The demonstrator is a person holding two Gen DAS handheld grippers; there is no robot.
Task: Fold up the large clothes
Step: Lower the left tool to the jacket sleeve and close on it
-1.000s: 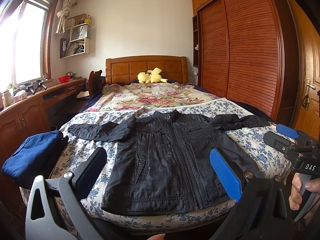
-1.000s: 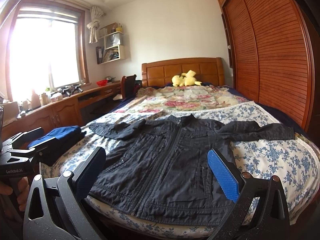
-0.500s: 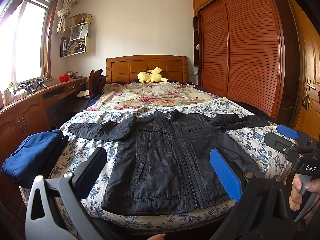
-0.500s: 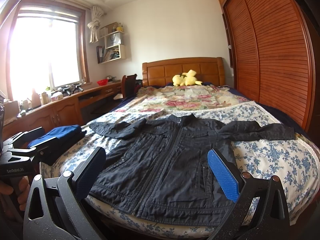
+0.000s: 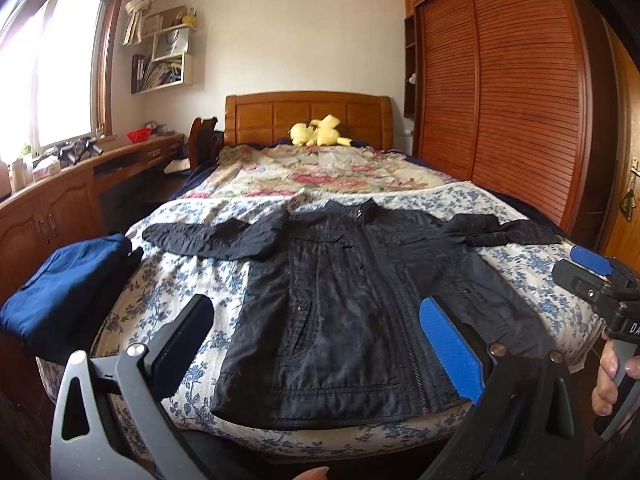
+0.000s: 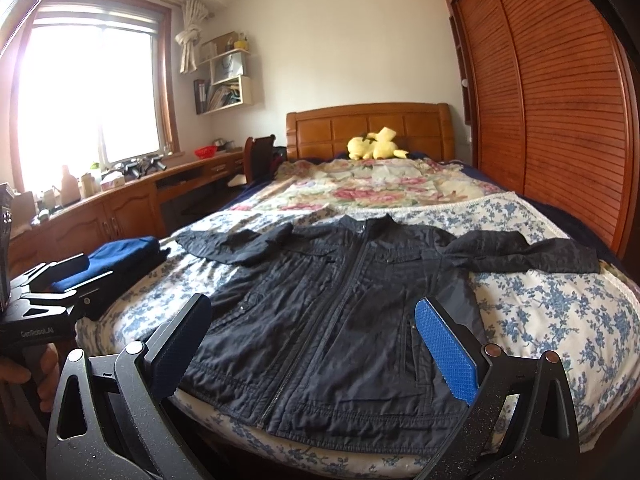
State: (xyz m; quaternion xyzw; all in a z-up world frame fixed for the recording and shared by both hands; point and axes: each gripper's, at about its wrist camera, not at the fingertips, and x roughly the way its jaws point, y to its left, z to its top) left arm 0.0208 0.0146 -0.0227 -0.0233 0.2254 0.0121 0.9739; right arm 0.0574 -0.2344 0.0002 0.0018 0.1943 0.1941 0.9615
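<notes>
Black jacket (image 5: 352,312) spread flat, front up, sleeves out, on floral bed (image 5: 188,280). Left claw (image 5: 316,344) and right claw (image 6: 312,344) both wide apart, empty, hovering at foot of bed.

A big black zip-up jacket (image 5: 352,304) lies flat, front up, near the bed's close end, sleeves spread left and right; it looks zipped shut.

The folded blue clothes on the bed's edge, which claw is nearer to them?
Left. The left claw hangs right beside the blue clothes; the right claw is across the jacket, at the bed's opposite side.
</notes>
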